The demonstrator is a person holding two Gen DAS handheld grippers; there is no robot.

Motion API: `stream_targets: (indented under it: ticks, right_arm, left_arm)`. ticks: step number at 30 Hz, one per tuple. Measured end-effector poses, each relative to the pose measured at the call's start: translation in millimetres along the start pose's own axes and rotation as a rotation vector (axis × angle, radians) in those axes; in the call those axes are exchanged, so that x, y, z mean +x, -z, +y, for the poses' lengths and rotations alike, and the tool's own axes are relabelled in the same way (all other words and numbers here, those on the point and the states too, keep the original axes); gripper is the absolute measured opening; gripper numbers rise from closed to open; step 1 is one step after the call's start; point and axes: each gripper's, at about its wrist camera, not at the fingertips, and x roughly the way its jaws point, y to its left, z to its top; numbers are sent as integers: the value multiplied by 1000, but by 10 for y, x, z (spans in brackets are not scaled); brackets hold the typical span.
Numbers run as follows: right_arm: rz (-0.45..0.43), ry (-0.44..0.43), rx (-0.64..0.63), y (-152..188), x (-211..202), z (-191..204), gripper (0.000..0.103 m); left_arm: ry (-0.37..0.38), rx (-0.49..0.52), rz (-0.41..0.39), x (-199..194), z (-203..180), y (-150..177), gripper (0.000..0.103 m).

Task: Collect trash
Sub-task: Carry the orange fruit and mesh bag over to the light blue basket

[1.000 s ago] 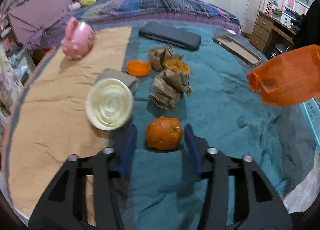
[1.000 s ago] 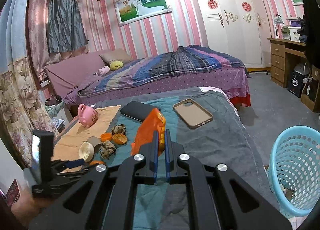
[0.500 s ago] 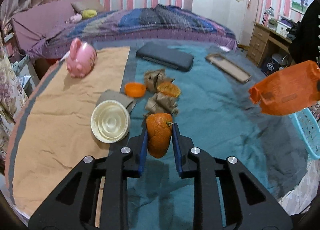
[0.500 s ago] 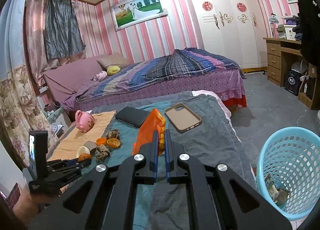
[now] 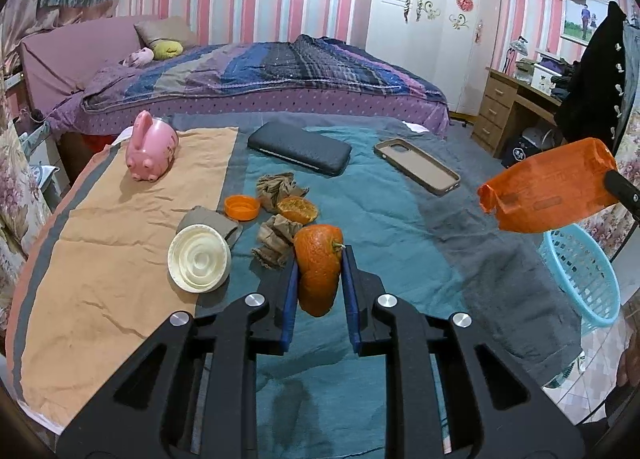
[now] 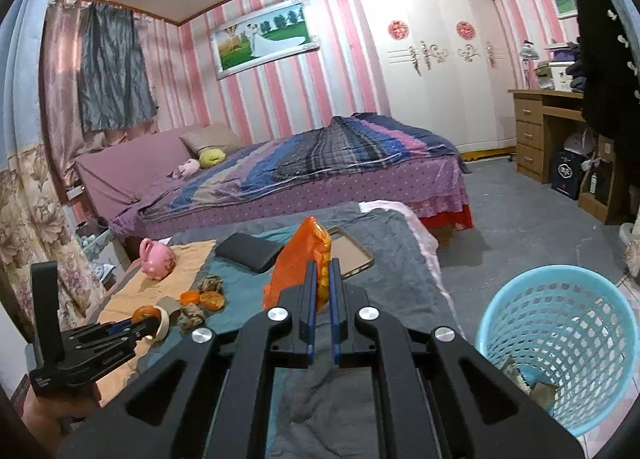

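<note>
Trash is split between the two grippers and the bed: the left gripper [image 5: 319, 277] now has the orange peel [image 5: 319, 267] pinched between its blue pads and raised clear of the teal blanket [image 5: 384, 227], where a second ago the peel sat on the cloth with the pads standing wide on either side of it. The peel looks squashed tall and narrow, so it is soft and hollow; the clamp seems firm enough to carry it. The right gripper [image 6: 323, 291] stays clamped on the orange wrapper [image 6: 298, 259], held in the air between the blanket and the blue basket [image 6: 560, 343], which stands on the floor off the bed's right edge and already holds some scraps. Both hands have drifted toward that basket side. Left behind, just beyond where the peel lay, are two crumpled brown papers [image 5: 276, 239], a half peel [image 5: 303, 209], an orange cap [image 5: 241, 207] and a white lid [image 5: 199, 258] on a grey sleeve. The pink pig [image 5: 152, 151], black case [image 5: 300, 151] and phone case [image 5: 418, 171] lie farther from the basket and are probably not trash. Judging by this, two pieces are ready to drop and several more remain.
</note>
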Motion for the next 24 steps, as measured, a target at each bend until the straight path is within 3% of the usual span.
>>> stream_targets:
  ticks: [10,16,24]
  right_arm:
    - [-15,14,-3,-75,-72,-191,6]
    - [-33,4,4,-133,-143,-326,6]
    - [-62,52,45,-184,-294,-661,6]
  left_arm:
    - [33,-12,-44,-158,-77,-85,15]
    - [49,40,-84,-307,-358,-215,15]
    - [104,75,-97,-353,-788,-342,15]
